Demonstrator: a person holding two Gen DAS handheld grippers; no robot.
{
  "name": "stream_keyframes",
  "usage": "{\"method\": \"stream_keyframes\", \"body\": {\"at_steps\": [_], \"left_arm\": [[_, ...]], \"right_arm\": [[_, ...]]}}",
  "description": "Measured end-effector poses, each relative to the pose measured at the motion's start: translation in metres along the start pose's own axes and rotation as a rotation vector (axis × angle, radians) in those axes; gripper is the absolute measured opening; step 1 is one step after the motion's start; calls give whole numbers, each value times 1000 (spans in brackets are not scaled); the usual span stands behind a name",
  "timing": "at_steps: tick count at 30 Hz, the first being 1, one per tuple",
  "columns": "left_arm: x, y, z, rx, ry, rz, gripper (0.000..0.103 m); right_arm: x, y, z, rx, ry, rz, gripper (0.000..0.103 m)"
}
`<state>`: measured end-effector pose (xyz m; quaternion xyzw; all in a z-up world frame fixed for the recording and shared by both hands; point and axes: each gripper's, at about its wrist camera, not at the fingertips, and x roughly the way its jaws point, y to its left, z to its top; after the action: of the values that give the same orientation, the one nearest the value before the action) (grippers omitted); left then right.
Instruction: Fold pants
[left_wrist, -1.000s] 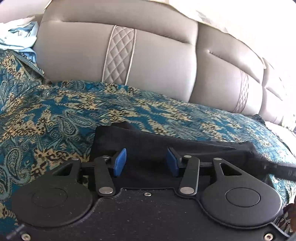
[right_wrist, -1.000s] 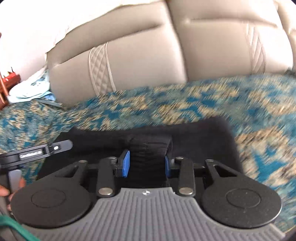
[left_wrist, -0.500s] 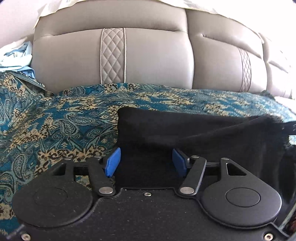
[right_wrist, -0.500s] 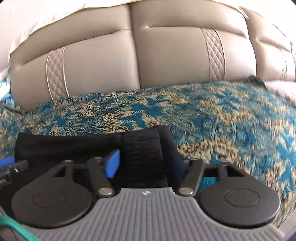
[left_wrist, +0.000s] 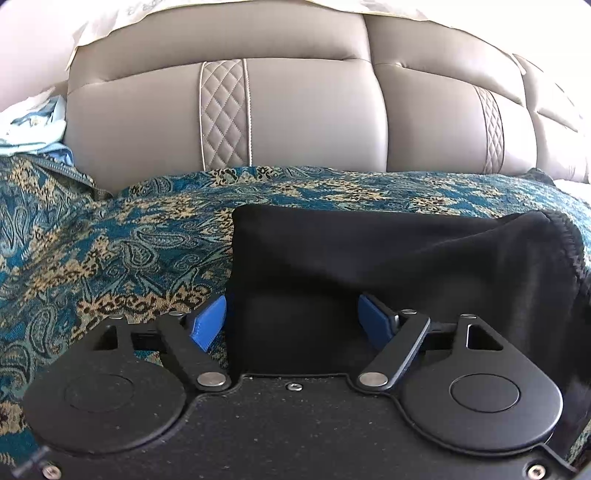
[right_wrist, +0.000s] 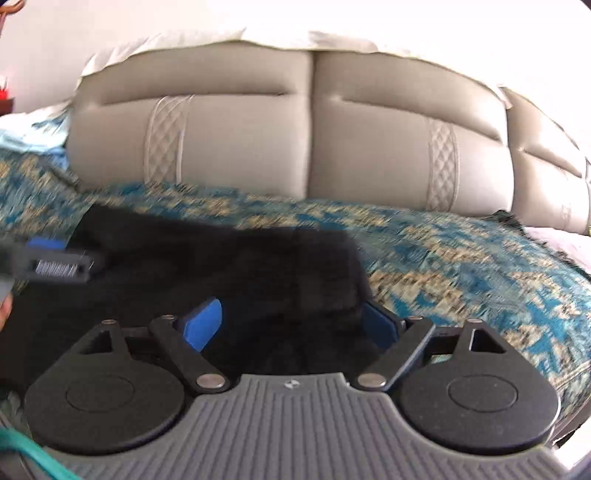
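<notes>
The left gripper (left_wrist: 291, 321) points forward and slightly down, its blue pads (left_wrist: 207, 325) spread wide at nine and three o'clock after just opening, pressing on nothing. The right gripper (right_wrist: 293, 325) has also just been opening, pads (right_wrist: 205, 325) well apart. In the right view, the left gripper's tip shows at nine o'clock.

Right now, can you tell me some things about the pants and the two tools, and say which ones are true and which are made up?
1. The pants are black. True.
2. The pants lie on a plain white sheet. False: they lie on a teal and gold patterned cover.
3. The left tool is open. True: its blue pads stand apart, having just been opening, with pants fabric between them but not pinched.
4. The right tool is squeezed shut on the pants. False: it is open.
5. A beige padded headboard stands behind the cover. True.
</notes>
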<state>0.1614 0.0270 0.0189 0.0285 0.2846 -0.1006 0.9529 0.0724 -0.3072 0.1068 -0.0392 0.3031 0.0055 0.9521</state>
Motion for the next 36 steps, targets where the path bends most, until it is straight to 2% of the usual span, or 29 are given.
{"method": "stream_keyframes", "body": {"at_steps": [2, 7, 14, 19, 24, 29, 33, 36], "left_arm": [[1, 3, 0, -15, 6, -7, 79], [1, 5, 0, -24, 9, -12, 80], [-10, 5, -3, -23, 31, -7, 80], [-45, 7, -27, -69, 27, 10, 79], [-80, -3, -54, -38, -7, 27, 79], [-100, -8, -79, -46, 6, 16, 80], [-114, -10, -83, -34, 18, 7, 80], [-123, -4, -69, -29, 14, -19, 79]], "right_arm": [[3, 2, -7, 1, 24, 0, 93], [14, 9, -24, -58, 61, -109, 101], [16, -19, -32, 147, 96, -56, 103], [13, -17, -35, 119, 78, -62, 103], [13, -17, -38, 115, 62, -53, 103], [13, -18, -37, 109, 60, -42, 103], [12, -18, -35, 105, 62, -40, 103], [1, -19, -29, 99, 21, -60, 103]]}}
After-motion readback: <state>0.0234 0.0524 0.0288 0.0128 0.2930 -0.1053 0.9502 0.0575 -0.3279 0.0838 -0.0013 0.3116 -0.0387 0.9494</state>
